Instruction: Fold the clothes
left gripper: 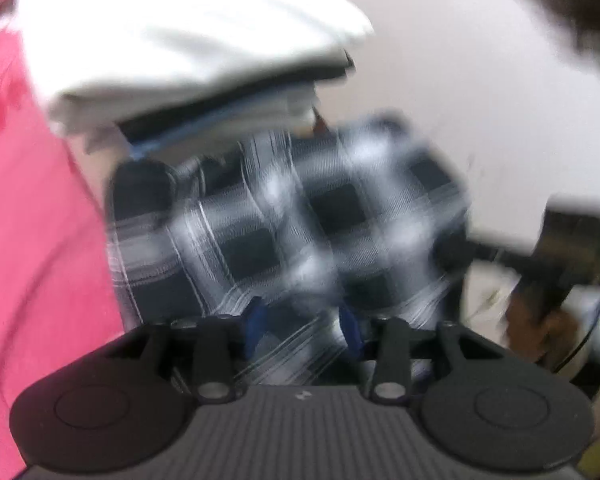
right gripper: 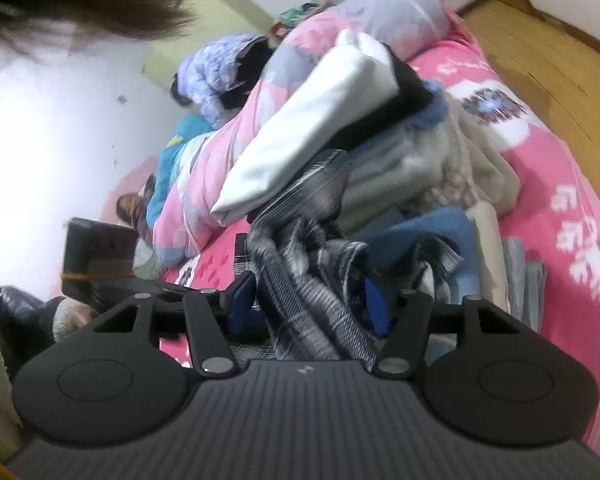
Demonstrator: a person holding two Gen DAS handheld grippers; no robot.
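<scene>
A black, grey and white plaid garment (left gripper: 284,220) fills the middle of the blurred left wrist view. My left gripper (left gripper: 302,330) is shut on its near edge, with cloth bunched between the blue pads. In the right wrist view the same plaid garment (right gripper: 300,248) hangs in a twisted bunch, and my right gripper (right gripper: 312,300) is shut on it. Behind it lies a stack of folded clothes with a white piece (right gripper: 320,116) on top; that white piece also shows in the left wrist view (left gripper: 180,36).
The clothes lie on a bed with a pink flowered sheet (right gripper: 560,184). A pink and grey quilt (right gripper: 284,60) is heaped at the back. Blue and grey folded items (right gripper: 440,236) lie beside the pile. Wooden floor (right gripper: 540,52) runs to the right. A dark box (right gripper: 100,256) stands at left.
</scene>
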